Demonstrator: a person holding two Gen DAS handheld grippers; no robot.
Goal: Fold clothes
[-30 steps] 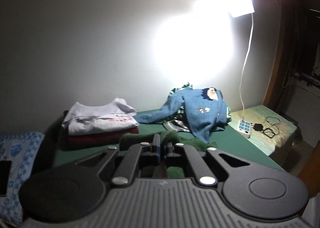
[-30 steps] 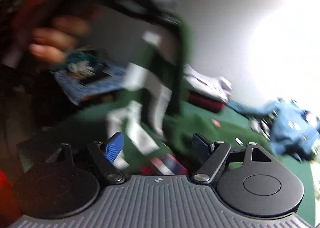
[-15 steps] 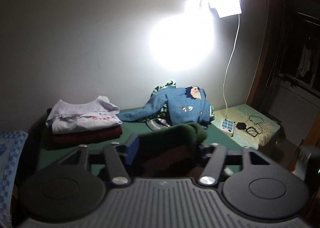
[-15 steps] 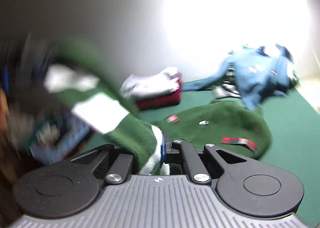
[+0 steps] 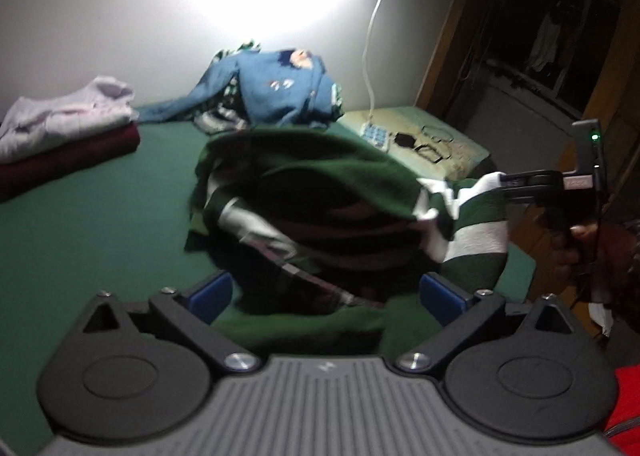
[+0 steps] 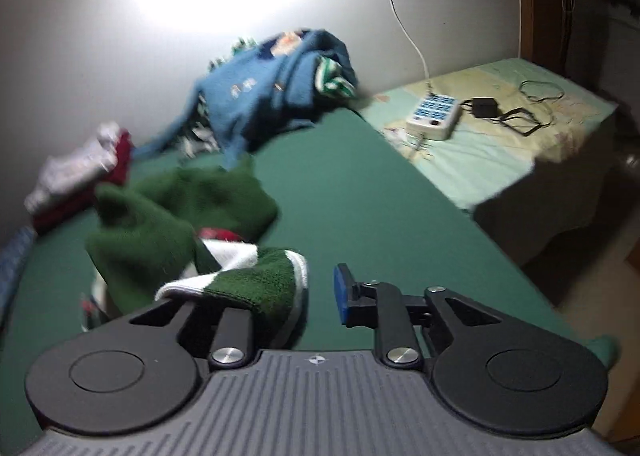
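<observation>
The green sweater (image 5: 320, 192) with white-striped cuffs lies bunched in the middle of the green bed (image 5: 100, 224), its body heaped and dark in the folds. The left tongs (image 5: 326, 292) stand very wide and are opening; the near edge of the sweater lies between the blue pads (image 5: 212, 290), but they do not press on it. In the left wrist view the right tongs (image 5: 520, 186) reach in from the right, held in a person's hand (image 5: 576, 244), with a striped sleeve end (image 5: 476, 224) hanging at their tip. From the right wrist view the right tongs (image 6: 320, 292) are partly apart and opening: the striped cuff (image 6: 256, 284) is draped over the left finger, while the blue pad (image 6: 341, 292) on the other finger stands clear of the cloth. At the back of the bed against the wall lies a crumpled blue sweater (image 5: 280, 92), and to the left a folded stack with a white garment (image 5: 64, 116) on top of a dark red one (image 5: 68, 160). Beyond the bed's right edge a white power strip (image 6: 434, 116) and a black adapter (image 6: 486, 106) sit on a pale patterned sheet (image 6: 500, 144), with a white cable (image 5: 370, 40) running up the wall.
</observation>
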